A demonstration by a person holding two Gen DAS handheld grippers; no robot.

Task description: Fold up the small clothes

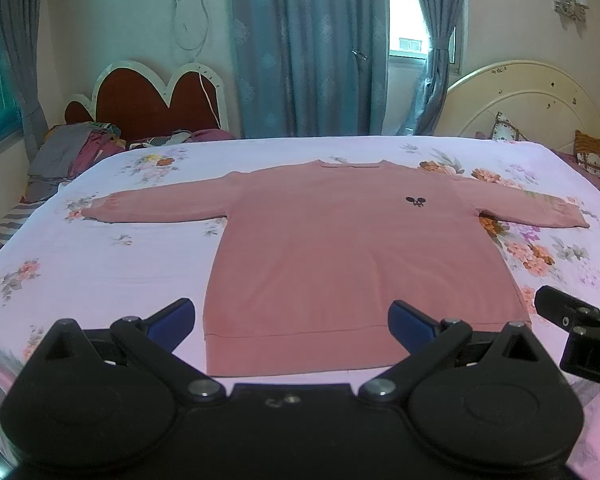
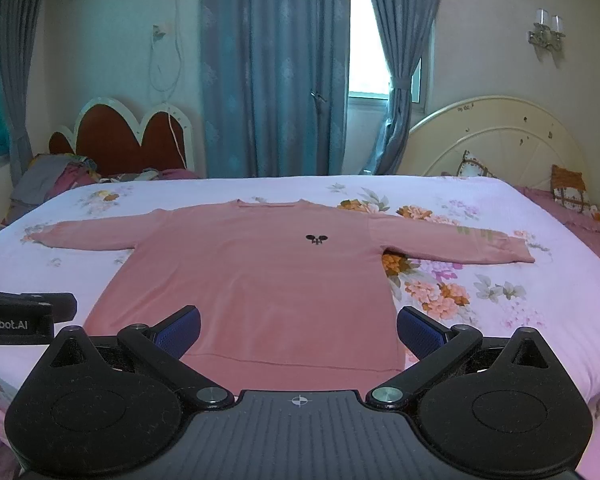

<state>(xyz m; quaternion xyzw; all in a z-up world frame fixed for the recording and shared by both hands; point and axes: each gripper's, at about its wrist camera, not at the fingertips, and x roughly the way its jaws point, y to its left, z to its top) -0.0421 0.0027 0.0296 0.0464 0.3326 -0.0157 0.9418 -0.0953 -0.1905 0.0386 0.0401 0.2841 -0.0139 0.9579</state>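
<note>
A pink sweater (image 1: 356,256) lies flat and face up on the bed (image 1: 119,264), which has a floral sheet. Its collar points toward the curtains (image 1: 308,48) and its hem lies nearest the cameras. Both sleeves are spread out sideways from the body, 1 to each side, resting on the sheet. A small dark logo (image 1: 416,201) sits on the chest, toward the right sleeve.

The left gripper (image 1: 291,320) hovers just short of the hem, above the near edge of the bed. Its jaws stand wide apart, with the blue pads (image 1: 171,318) on either side of the hem's width, and they hold nothing. Whether the pads touch the cloth cannot be told from this view.

The right gripper (image 2: 297,330) is beside the left one, also at the hem and also spread wide with nothing between its fingers. In the right wrist view, the left gripper's black body shows at the left edge, near the sweater's lower left corner. In the left wrist view, part of the right gripper shows at the right edge, off the sweater's lower right corner.

Beyond the sweater, a red headboard (image 1: 155,100) stands left of the curtains and a cream headboard (image 1: 528,104) to the right. Crumpled clothes (image 1: 71,148) are piled below the red headboard.
</note>
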